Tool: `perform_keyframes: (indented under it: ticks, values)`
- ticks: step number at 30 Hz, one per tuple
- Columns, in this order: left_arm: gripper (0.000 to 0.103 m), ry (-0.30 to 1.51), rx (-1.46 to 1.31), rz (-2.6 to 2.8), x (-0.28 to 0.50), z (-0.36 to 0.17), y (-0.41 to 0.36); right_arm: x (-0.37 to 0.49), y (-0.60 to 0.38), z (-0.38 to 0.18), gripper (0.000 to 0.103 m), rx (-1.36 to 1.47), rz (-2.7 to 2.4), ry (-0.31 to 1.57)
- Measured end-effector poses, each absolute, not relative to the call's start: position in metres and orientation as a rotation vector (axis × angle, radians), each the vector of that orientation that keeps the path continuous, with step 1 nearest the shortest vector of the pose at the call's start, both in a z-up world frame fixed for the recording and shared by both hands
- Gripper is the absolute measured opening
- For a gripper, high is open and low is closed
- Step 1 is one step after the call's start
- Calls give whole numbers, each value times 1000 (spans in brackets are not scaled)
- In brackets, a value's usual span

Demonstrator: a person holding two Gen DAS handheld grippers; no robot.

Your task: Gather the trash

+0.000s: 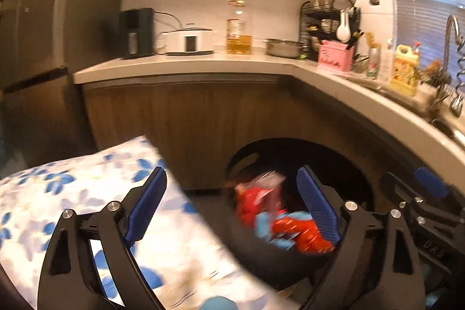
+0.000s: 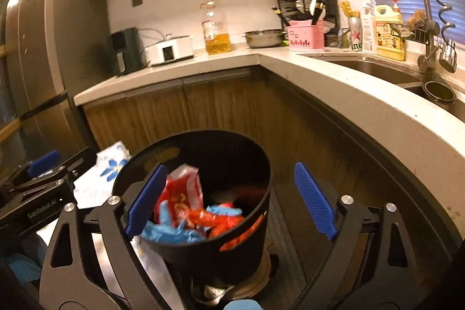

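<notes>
Holding crinkled red wrappers (image 2: 186, 199) and blue scraps (image 2: 171, 233), round black bin (image 2: 232, 252); both claws, left claw (image 1: 232, 211) and right claw (image 2: 232, 204), gape apart, gripping nothing.

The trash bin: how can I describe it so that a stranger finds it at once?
Look at the wooden cabinets under the counter corner. On the floor before them stands the trash bin, beside a blue-flowered cloth. It is the only round black bucket, filled with red and blue wrappers.

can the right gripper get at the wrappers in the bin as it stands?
Probably yes. The right gripper is open over the bin, whose mouth is uncovered, and the wrappers lie heaped near the rim between its fingers.
</notes>
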State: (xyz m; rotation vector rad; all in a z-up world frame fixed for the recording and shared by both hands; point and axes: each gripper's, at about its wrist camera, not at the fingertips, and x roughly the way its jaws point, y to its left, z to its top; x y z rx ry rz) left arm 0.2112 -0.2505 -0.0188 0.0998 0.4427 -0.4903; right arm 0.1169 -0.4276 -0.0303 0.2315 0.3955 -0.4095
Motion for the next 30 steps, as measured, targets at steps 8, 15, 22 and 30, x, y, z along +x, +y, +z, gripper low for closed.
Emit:
perform_keyframes:
  ticks: [8, 15, 22, 30]
  values:
    - [97, 475, 143, -347, 178, -22, -198, 93, -383, -29, 98, 167, -408, 450]
    - [97, 476, 145, -288, 137, -24, -157, 58, -346, -27, 98, 147, -387, 470]
    - [97, 478, 137, -267, 105, -26, -130, 26, -312, -19, 98, 128, -363, 463]
    - [97, 451, 132, -242, 78, -22, -114, 0, -290, -9, 98, 111, -342, 435]
